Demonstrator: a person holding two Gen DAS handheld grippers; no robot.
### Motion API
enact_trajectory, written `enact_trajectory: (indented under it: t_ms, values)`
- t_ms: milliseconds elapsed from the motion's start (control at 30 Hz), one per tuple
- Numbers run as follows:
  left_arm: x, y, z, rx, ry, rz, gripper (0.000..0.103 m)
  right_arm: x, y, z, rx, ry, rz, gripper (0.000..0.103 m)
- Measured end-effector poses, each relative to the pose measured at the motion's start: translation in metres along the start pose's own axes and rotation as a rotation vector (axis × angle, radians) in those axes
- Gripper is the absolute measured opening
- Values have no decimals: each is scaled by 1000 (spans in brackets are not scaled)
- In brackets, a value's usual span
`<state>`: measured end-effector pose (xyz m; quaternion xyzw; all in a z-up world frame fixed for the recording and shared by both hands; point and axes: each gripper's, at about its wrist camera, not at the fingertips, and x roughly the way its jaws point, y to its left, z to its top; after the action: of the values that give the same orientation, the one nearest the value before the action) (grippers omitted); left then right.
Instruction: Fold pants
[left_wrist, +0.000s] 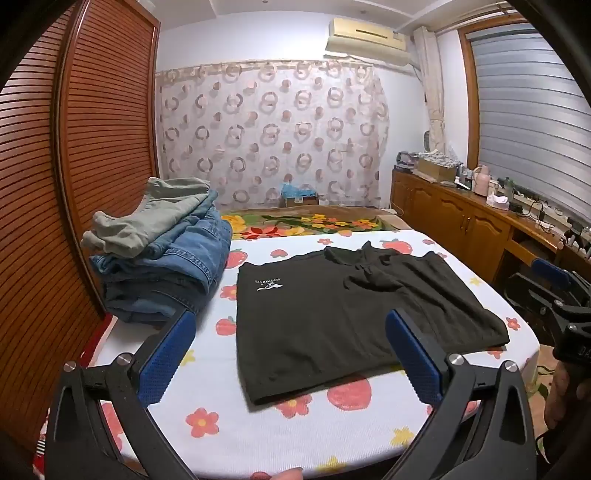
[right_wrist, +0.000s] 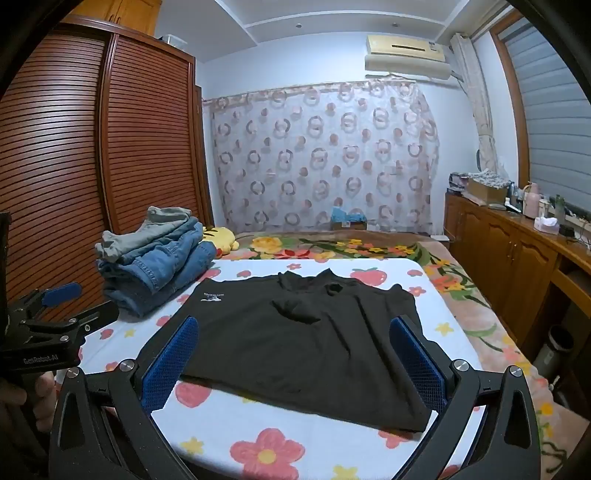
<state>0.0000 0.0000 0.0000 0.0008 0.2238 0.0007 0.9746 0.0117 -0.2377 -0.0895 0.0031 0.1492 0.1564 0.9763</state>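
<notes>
Black pants with a small white logo lie folded into a flat rectangle on the white flower-print sheet; they also show in the right wrist view. My left gripper is open and empty, held above the pants' near left edge. My right gripper is open and empty, held over the pants' near edge. The right gripper shows at the right edge of the left wrist view, and the left gripper at the left edge of the right wrist view.
A stack of folded jeans and grey-green pants sits at the bed's far left, next to the slatted wooden wardrobe. A yellow plush toy lies behind it. A wooden cabinet with clutter runs along the right.
</notes>
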Motion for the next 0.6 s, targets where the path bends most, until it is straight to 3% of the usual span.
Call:
enact_trajectory:
  t_ms: [600]
  values:
    - [1, -1, 0, 3, -5, 7, 103, -6, -2, -1, 25, -16, 5, 103]
